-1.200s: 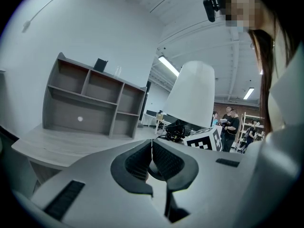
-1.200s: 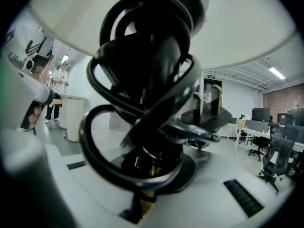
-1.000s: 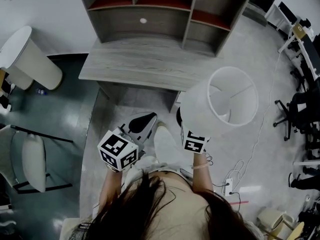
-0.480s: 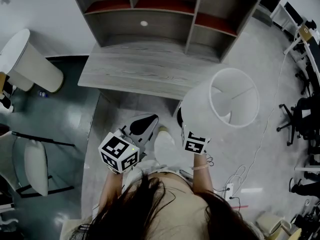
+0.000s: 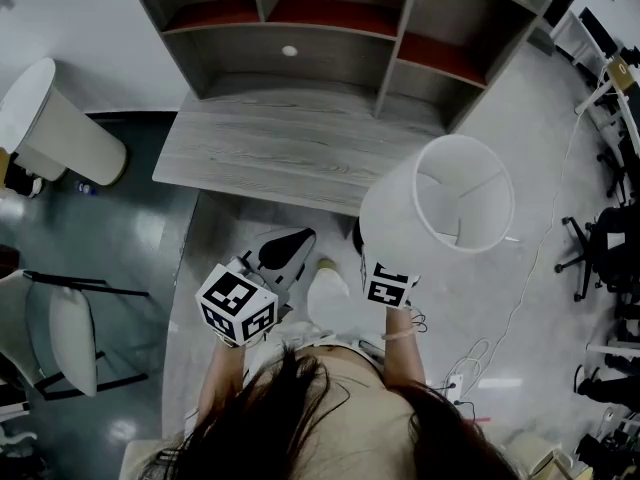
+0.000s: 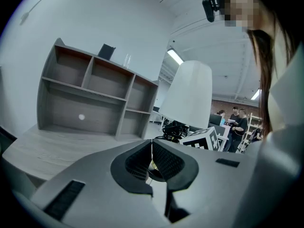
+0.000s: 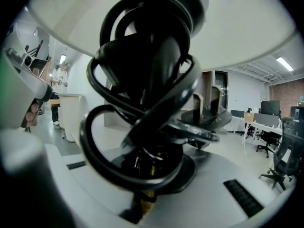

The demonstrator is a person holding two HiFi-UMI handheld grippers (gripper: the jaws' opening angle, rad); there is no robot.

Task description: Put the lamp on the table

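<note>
Jaws on left gripper (image 6: 152, 161) pressed together, nothing between them, lower left of centre. Grey wood desk (image 5: 270, 148) upper centre. Right gripper (image 7: 145, 182) pinching lamp (image 5: 440, 208) by its stem, white shade right of centre, off the desk's right front corner.

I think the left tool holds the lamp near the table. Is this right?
No, the right tool holds the lamp; the right gripper view shows its jaws shut on the lamp. The left tool is shut and empty. The lamp is indeed near the table.
</note>
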